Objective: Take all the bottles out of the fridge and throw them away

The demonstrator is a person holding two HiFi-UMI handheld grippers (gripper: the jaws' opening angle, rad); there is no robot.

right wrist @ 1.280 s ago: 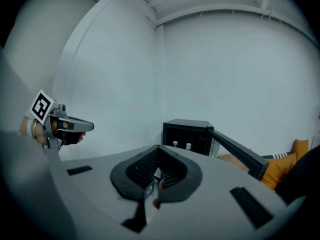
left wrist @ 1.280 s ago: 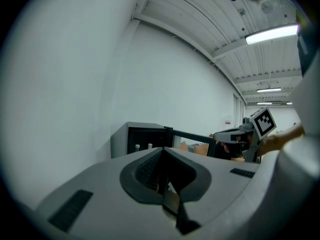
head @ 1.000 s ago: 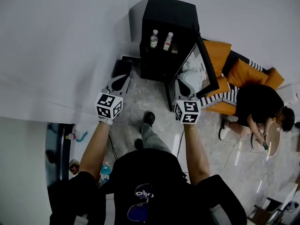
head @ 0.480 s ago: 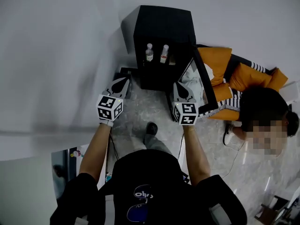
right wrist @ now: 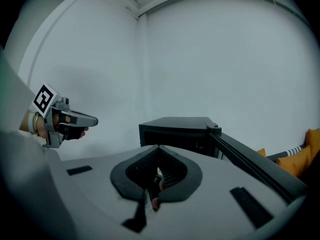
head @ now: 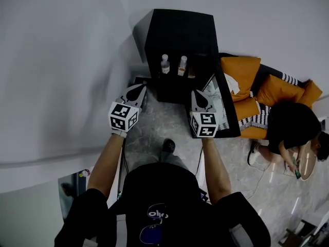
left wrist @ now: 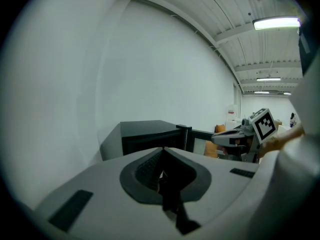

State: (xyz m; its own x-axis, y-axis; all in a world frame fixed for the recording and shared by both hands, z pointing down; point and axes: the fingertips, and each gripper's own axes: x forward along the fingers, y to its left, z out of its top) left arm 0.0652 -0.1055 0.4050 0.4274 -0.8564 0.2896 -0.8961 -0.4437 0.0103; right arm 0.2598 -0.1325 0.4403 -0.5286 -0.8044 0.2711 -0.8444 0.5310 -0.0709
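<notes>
**Q:** Claws?
**A:** My right gripper (head: 198, 93) was clenched on nothing. My left gripper (head: 138, 89) looked clenched and empty too, though its view was dim.

**Q:** Bottles?
**A:** The left bottle (head: 165, 64) and right bottle (head: 182, 66) stood upright, side by side, inside the open mini fridge (head: 180, 30), ahead of both claws.

**Q:** Risks?
**A:** Reaching in with jaws closed would likely have toppled one bottle into the other. My right claw sat just beside the fridge door (head: 230, 107), so a careless swing could have clipped it.
</notes>
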